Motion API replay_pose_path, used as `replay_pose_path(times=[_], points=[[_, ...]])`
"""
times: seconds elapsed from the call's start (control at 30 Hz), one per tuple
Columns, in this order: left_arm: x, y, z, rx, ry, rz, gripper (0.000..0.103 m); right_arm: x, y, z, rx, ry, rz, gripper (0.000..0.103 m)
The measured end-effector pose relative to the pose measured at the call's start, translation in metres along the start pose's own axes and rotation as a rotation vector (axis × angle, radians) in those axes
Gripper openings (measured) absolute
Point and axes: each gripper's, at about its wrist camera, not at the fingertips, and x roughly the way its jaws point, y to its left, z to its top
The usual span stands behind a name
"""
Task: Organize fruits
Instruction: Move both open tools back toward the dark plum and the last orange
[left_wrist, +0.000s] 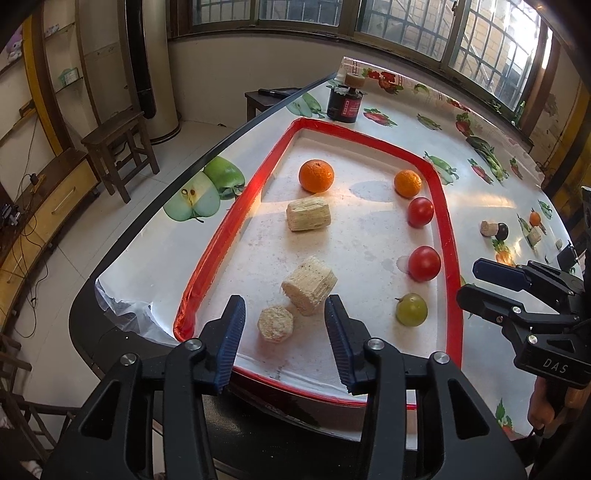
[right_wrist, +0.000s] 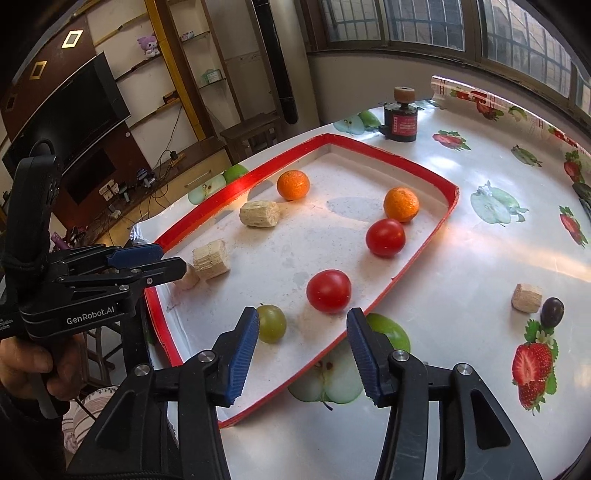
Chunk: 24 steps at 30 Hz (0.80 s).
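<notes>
A red-rimmed white tray (left_wrist: 448, 236) (right_wrist: 417, 254) holds two oranges (left_wrist: 316, 176) (right_wrist: 401, 204), two tomatoes (left_wrist: 424, 263) (right_wrist: 328, 291), a green grape (left_wrist: 411, 309) (right_wrist: 271, 323) and three pale sugarcane pieces (left_wrist: 308, 213) (right_wrist: 211, 258). My left gripper (left_wrist: 284, 306) hovers open over the tray's near left end, with the smallest cane piece (left_wrist: 275, 323) lying loose between its fingers. My right gripper (right_wrist: 303, 317) is open above the tray's near right side; the green grape sits beside its left finger (right_wrist: 243, 347). Another cane piece (right_wrist: 526, 297) and a dark grape (right_wrist: 552, 312) lie outside the tray.
A dark jar (left_wrist: 343, 103) (right_wrist: 400, 123) stands beyond the tray's far end on the fruit-print tablecloth (right_wrist: 480, 258). The table edge runs close along the tray's left side. Wooden stools (left_wrist: 118, 147) stand on the floor to the left.
</notes>
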Motion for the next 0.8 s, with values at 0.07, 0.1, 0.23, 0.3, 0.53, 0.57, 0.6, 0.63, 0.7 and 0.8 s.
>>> replay_pose_path(times=[0.07,0.1,0.23,0.3,0.53,0.57,0.6,0.63,0.7,0.8], points=[[-0.001,-0.004,0.002,0.005,-0.003,-0.002,0.043,-0.005,-0.008,-0.001,0.021,-0.008,-0.003,0.051],[-0.002,-0.006,0.003,0.007,-0.005,-0.005,0.043,-0.007,-0.011,-0.002,0.028,-0.010,-0.005,0.051],[-0.003,-0.018,0.005,0.024,-0.007,-0.014,0.043,-0.016,-0.026,-0.006,0.054,-0.020,-0.024,0.051],[-0.002,-0.023,0.006,0.032,-0.005,-0.020,0.043,-0.020,-0.034,-0.008,0.068,-0.024,-0.031,0.051],[-0.001,-0.045,0.005,0.059,-0.002,-0.048,0.043,-0.033,-0.058,-0.019,0.106,-0.032,-0.062,0.051],[-0.001,-0.049,0.005,0.066,0.001,-0.054,0.043,-0.035,-0.062,-0.021,0.114,-0.032,-0.068,0.051],[0.000,-0.054,0.004,0.075,0.004,-0.061,0.043,-0.037,-0.067,-0.023,0.122,-0.033,-0.073,0.051],[0.000,-0.060,0.004,0.085,0.006,-0.067,0.043,-0.039,-0.071,-0.026,0.130,-0.034,-0.080,0.051],[0.001,-0.071,0.004,0.104,0.011,-0.079,0.043,-0.044,-0.082,-0.030,0.149,-0.035,-0.097,0.051],[0.002,-0.088,0.004,0.131,0.015,-0.099,0.043,-0.053,-0.099,-0.039,0.180,-0.041,-0.122,0.051]])
